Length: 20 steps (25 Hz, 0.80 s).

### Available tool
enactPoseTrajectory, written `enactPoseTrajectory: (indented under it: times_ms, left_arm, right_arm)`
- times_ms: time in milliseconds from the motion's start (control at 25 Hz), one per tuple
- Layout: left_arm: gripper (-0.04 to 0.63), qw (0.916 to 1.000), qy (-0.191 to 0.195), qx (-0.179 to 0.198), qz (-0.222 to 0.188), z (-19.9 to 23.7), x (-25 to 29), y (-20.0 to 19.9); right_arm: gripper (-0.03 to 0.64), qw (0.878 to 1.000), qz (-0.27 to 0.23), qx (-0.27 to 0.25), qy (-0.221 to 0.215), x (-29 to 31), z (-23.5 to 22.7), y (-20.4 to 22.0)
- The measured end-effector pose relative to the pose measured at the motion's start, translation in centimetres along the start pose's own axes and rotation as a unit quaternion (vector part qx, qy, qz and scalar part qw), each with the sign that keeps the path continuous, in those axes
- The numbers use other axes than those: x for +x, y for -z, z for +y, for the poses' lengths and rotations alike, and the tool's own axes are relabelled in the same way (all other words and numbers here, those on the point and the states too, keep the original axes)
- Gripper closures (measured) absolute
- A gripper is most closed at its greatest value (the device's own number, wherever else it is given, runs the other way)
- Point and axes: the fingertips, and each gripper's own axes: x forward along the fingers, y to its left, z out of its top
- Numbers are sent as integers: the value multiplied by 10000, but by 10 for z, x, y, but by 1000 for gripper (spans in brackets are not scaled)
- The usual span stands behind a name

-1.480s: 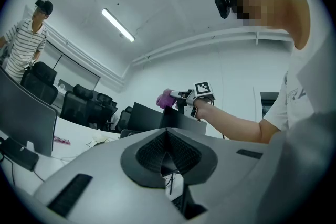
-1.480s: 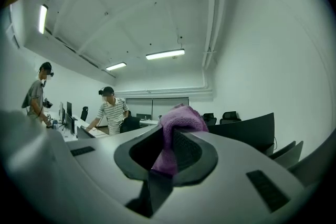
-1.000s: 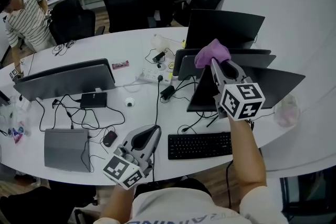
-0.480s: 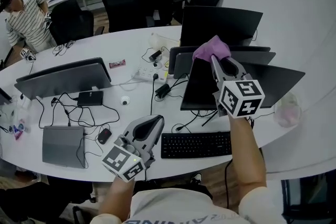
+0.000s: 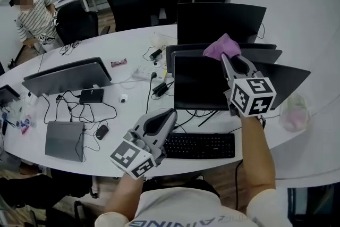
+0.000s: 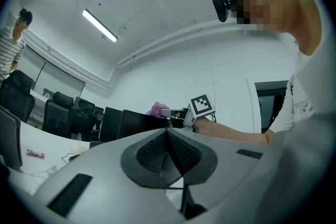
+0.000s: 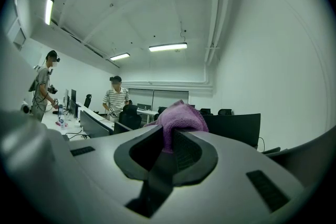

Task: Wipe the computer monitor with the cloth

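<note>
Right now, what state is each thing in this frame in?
cloth: bunched, pinched between jaws
right gripper: shut on cloth, raised at the monitor's top edge
left gripper: shut, empty
monitor: screen dark
laptop: lid closed

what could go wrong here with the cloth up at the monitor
The right gripper pinches only a small wad of the cloth, so its hard fingers may scrape the monitor. The left gripper hangs shut near the keyboard, steadying nothing; a firm push might rock the monitor into the screens crowded behind it.
</note>
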Motion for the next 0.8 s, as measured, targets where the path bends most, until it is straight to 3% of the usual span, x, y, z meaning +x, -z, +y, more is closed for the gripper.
enactPoseTrajectory:
  times_ms: [800]
  left_arm:
    - [586, 9994, 291, 131, 134, -95, 127, 32]
  right_arm:
    - [555, 9989, -178, -10, 441, -77, -164, 20]
